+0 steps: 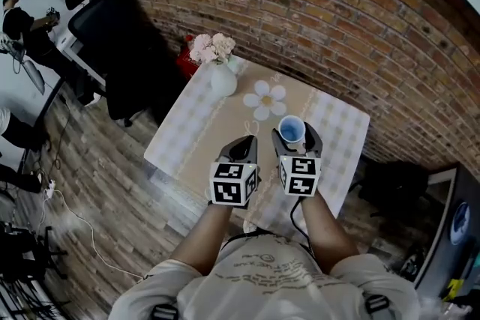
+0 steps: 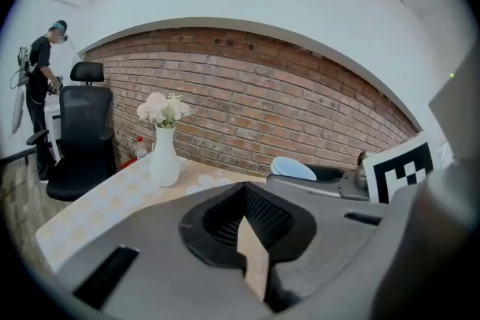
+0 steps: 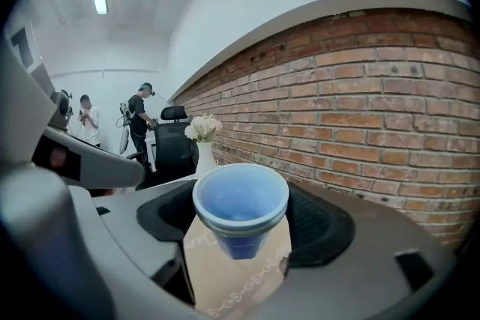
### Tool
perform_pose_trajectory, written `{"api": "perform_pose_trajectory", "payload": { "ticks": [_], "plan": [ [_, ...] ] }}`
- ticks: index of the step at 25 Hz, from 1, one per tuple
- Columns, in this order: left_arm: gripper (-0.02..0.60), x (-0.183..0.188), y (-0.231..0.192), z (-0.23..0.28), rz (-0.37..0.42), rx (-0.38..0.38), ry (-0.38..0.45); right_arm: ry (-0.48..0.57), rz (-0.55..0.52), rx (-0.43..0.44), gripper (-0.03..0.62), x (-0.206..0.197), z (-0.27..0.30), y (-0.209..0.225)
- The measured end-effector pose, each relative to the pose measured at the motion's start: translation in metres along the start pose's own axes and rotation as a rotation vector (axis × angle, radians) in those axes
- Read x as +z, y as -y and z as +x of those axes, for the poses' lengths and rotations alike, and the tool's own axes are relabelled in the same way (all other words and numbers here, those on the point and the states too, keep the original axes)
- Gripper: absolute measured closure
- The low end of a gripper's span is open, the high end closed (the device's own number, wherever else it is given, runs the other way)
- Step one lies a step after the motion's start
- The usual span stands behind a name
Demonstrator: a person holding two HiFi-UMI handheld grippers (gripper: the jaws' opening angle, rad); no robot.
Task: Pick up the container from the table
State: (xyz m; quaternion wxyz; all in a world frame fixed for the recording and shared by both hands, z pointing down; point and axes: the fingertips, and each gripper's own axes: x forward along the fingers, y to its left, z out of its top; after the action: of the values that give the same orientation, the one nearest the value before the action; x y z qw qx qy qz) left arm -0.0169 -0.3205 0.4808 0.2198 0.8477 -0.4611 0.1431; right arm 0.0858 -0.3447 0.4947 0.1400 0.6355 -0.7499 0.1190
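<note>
The container is a blue plastic cup, seemingly two nested, held upright between the jaws of my right gripper over the right half of the cloth-covered table. In the right gripper view the cup fills the gap between the dark pads, and its base hangs above the beige cloth. My left gripper hovers just left of it, jaws together and empty. In the left gripper view the cup shows to the right, above the right gripper's body.
A white vase of pale flowers stands at the table's far left corner, with a flower-shaped mat beside it. A black office chair is left of the table, and the brick wall lies behind it. People stand farther off.
</note>
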Motion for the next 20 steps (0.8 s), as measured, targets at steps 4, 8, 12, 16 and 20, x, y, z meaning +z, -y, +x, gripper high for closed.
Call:
{"api": "perform_pose_trajectory", "payload": {
  "ticks": [4,8,12,16,20],
  "plan": [
    [0.578,0.007,0.017,-0.020,0.022,-0.021,0.030,0.025,0.011,-0.002,0.235,0.010,-0.036,-0.007],
    [0.578,0.013,0.033,-0.036,0.042,-0.041,0.065,0.066,0.039,0.014,0.235,0.020,-0.067,-0.009],
    [0.578,0.015,0.049,-0.050,0.064,-0.061,0.084,0.084,0.039,0.004,0.235,0.025,-0.093,-0.010],
    [0.578,0.020,0.060,-0.060,0.081,-0.079,0.108,0.108,0.059,0.006,0.235,0.037,-0.110,-0.011],
    [0.578,0.029,0.068,-0.072,0.092,-0.087,0.149,0.147,0.039,-0.007,0.235,0.054,-0.128,-0.008]
  ]
}}
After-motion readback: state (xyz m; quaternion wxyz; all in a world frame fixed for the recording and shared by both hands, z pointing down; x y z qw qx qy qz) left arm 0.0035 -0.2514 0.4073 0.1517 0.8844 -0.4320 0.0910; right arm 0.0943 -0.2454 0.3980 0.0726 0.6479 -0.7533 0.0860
